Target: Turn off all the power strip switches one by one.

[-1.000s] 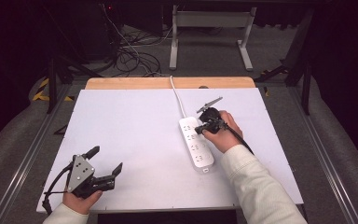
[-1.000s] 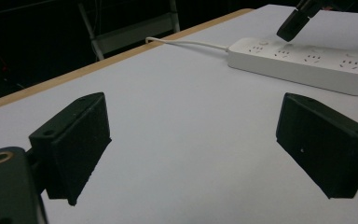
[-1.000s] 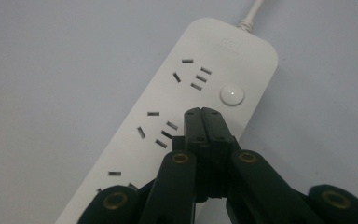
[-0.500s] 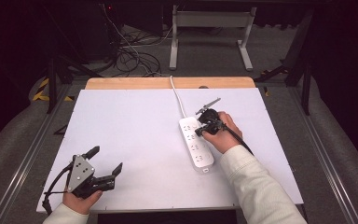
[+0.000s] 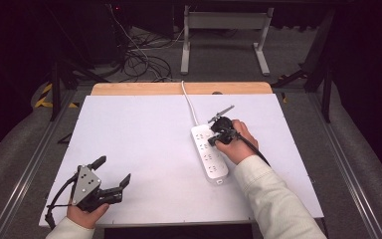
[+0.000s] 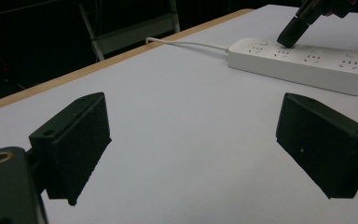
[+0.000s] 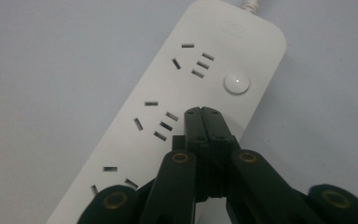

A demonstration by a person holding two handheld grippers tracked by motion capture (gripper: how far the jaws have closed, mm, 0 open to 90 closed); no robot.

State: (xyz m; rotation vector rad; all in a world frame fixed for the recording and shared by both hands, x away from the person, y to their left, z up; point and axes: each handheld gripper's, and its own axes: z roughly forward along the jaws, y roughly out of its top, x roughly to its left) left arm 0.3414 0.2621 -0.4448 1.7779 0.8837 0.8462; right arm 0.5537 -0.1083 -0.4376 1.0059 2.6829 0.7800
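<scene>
Right of the surface's [image 5: 144, 144] middle lies a white power strip [image 5: 209, 152], set at a slant with its cable end toward the far edge and its other end toward the near edge. Its white cable [image 5: 189, 102] runs off over the far edge, across the bare wooden strip [image 5: 129, 88] there.

On the strip's far half sits the right gripper [image 5: 214, 138], held in the person's right hand [image 5: 236, 142] with a pale sleeve [image 5: 273, 199] behind it. The jaws are pressed together with nothing between them — in the right gripper view the closed tips [image 7: 203, 114] sit over the strip's top face, just beside the second group of socket slots and a little short of the round white button [image 7: 236, 83] near the cable end. Whether the tips touch the plastic cannot be told from that view; in the left gripper view the dark tip [image 6: 291, 32] appears to meet the strip's top [image 6: 307, 63].

Near the surface's near left corner the left gripper [image 5: 112, 174] is held in the left hand [image 5: 87, 211], well apart from the strip. Its jaws stand wide apart and hold nothing — only the white surface shows between them. The grey three-cornered plate [image 5: 85, 180] faces up, and a black cable [image 5: 54, 199] loops off its left side.

Beyond the far edge, on the dark floor, lie tangled cables [image 5: 144, 59] and a pale metal stand [image 5: 224, 30].
</scene>
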